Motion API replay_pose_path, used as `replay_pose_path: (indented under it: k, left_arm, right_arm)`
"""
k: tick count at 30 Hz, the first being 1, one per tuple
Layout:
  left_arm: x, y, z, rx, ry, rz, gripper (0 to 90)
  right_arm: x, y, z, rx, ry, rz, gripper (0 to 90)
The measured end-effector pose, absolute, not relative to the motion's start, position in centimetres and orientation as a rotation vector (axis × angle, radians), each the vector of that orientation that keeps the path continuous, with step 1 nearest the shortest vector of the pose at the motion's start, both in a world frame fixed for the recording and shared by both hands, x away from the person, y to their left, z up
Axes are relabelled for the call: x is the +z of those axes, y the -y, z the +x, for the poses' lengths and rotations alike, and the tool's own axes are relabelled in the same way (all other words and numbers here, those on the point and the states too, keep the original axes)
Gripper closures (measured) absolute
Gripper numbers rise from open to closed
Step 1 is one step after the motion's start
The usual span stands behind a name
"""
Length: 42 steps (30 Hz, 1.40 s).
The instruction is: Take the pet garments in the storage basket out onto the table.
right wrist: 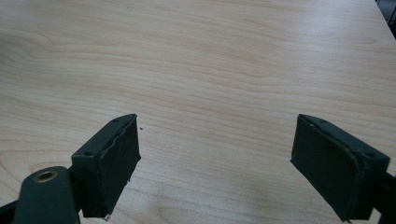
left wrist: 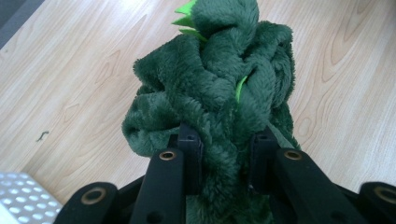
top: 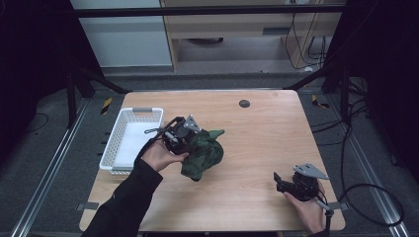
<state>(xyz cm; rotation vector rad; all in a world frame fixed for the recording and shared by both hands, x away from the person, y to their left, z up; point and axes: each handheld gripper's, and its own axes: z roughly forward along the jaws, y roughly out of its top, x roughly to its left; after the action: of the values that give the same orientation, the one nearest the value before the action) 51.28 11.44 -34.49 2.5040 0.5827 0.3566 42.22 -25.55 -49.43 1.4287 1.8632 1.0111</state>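
A dark green plush toy (top: 203, 154) with light green spikes hangs from my left gripper (top: 184, 138), just right of the white basket (top: 129, 139). In the left gripper view the two black jaws press into the toy (left wrist: 219, 93) from both sides, so the left gripper (left wrist: 227, 154) is shut on it. The toy's lower end reaches down to the wooden table (top: 257, 133). At the table's near right corner my right gripper (top: 282, 181) is held low in a hand. Its jaws stand wide apart in the right gripper view, and the right gripper (right wrist: 215, 163) has bare wood between them.
The white slotted basket lies at the table's left edge with nothing visible inside. A small dark round disc (top: 244, 103) sits near the far edge. Black cables trail on the floor at the right.
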Motion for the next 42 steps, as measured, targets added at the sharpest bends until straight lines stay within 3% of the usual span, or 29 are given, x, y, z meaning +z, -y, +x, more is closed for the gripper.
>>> replay_pose_path:
  k: [42]
  left_arm:
    - [-40.5,-7.4,53.5,0.256,-0.498,2.651,71.9]
  right_arm:
    - [-49.4,25.6,42.3,1.017,-1.861,1.413,14.2]
